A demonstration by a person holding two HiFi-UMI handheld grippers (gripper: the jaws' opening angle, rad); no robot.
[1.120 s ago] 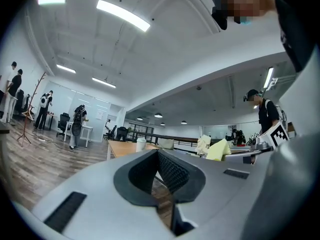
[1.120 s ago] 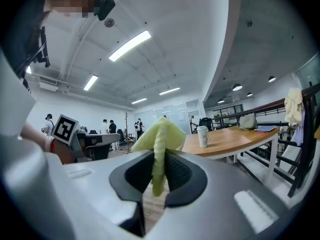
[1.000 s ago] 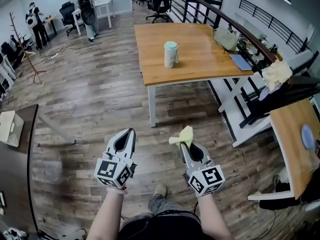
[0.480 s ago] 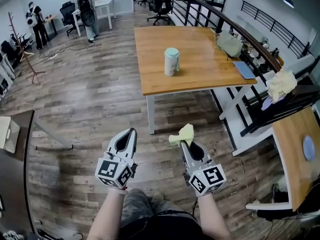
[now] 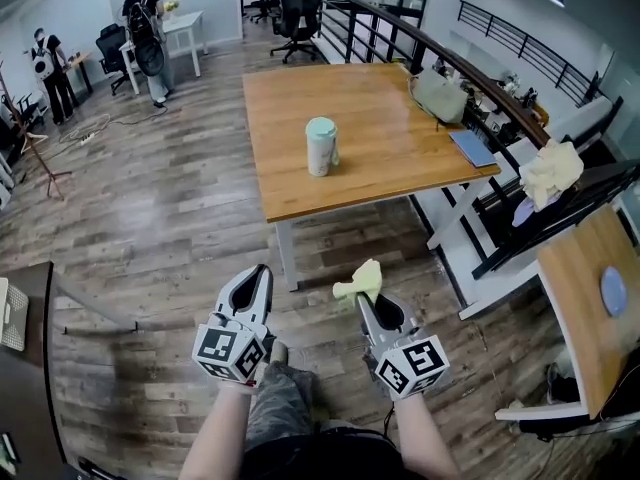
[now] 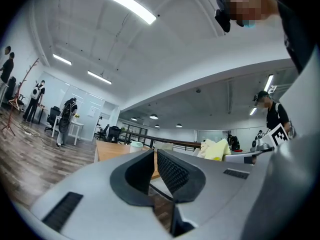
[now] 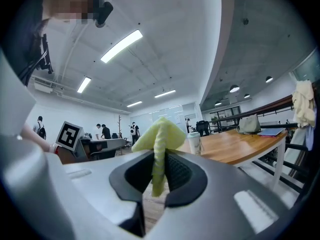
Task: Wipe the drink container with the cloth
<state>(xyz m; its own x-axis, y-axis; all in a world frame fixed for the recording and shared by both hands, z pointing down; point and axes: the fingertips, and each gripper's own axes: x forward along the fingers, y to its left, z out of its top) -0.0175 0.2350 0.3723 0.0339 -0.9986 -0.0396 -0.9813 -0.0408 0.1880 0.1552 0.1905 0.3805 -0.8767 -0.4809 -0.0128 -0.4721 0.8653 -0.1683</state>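
- The person stands on the wood-plank floor (image 5: pixel 170 218) with both tools held out level in front, and no wiping has begun
- The right gripper (image 5: pixel 362 294) has its jaws pinched together on a pale yellow-green cloth (image 5: pixel 360 276); a bunched fold sticks out past the tips and a short tail hangs between the ribbed pads
- The left gripper (image 5: pixel 262 268) is closed up tight with nothing between its jaws, carried just beside the right one
- The drink container, a pale upright tumbler with a mint-green lid (image 5: pixel 321 146), stands well ahead of both tools, roughly on the line that runs out between them
- It sits on a light wooden table (image 5: pixel 290 88), set back a little from the edge nearest the grippers, with bare tabletop all round it
- By my reckoning, the cloth being gripped and ready is the only part done so far
- What is left is nearly everything: bringing the tools up to the table, getting the cloth against the tumbler's side and rubbing it over the surface
- The tumbler looks light and free-standing, so I would expect the empty left gripper to have to open and steady it, or the cloth may simply push it along the table
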